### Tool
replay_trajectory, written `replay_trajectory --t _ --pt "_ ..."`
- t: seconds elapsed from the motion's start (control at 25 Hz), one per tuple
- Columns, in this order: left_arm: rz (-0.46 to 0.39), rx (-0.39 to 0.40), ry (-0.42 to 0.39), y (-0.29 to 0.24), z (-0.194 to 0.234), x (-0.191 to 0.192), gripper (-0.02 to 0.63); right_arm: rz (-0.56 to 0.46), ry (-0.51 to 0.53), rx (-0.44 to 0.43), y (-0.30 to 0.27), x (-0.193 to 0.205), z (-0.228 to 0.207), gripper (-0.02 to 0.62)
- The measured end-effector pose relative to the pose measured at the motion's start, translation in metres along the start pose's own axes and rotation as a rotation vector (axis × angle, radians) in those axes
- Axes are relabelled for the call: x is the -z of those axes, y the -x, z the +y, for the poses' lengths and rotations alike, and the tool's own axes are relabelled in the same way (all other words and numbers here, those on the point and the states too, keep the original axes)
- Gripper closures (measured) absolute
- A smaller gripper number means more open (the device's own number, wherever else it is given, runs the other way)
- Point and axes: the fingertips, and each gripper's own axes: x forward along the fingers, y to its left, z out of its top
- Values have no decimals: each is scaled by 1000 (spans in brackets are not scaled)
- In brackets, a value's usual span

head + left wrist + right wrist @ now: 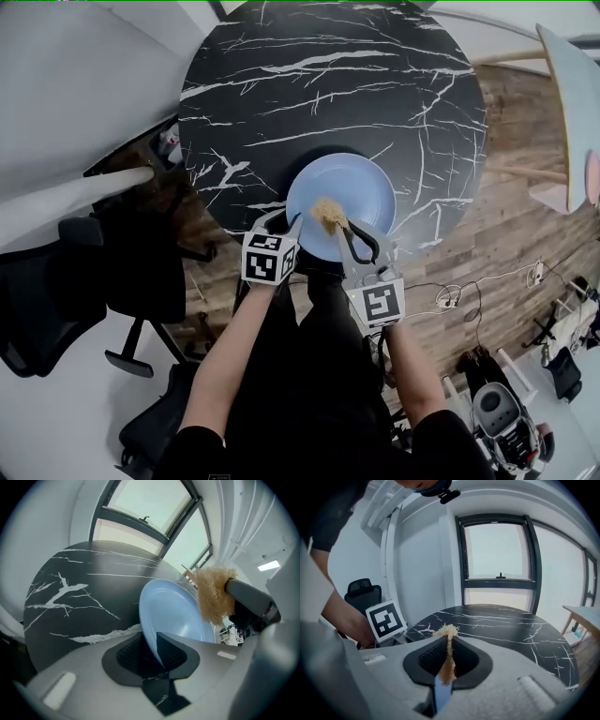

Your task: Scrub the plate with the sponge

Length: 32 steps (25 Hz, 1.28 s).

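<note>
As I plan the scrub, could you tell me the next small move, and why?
Probably press the tan fibrous sponge in the right tongs onto the round light-blue plate: the left tongs clamp its rim, and the sponge is over its middle.

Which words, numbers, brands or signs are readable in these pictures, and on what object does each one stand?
None: no words or numbers can be read.
The only signs are black-and-white square markers on the grippers' cubes: left cube, right cube.
The plate is plain.

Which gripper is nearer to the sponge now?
Right. The right gripper is clamped on the sponge over the blue plate; the left gripper grips the plate's near rim, apart from the sponge.
</note>
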Motion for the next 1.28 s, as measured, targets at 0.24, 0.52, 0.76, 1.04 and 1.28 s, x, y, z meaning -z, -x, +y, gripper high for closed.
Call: replay_trajectory --t 0.24,0.52,0.76,1.04,1.28 --pt "21 50 -13 -4 1 -8 538 82 70 -74 -30 15 11 569" --pt "65 69 -94 -10 -2 -8 516 136 170 -94 -60 45 22 569" --pt "62 77 -108 -12 -2 -8 535 204 216 -109 -82 60 23 569" --pt "77 82 -126 -13 -3 -9 549 315 272 -172 -99 76 24 571" --pt "83 65 -160 -13 0 -8 551 311 397 -93 -109 76 11 572"
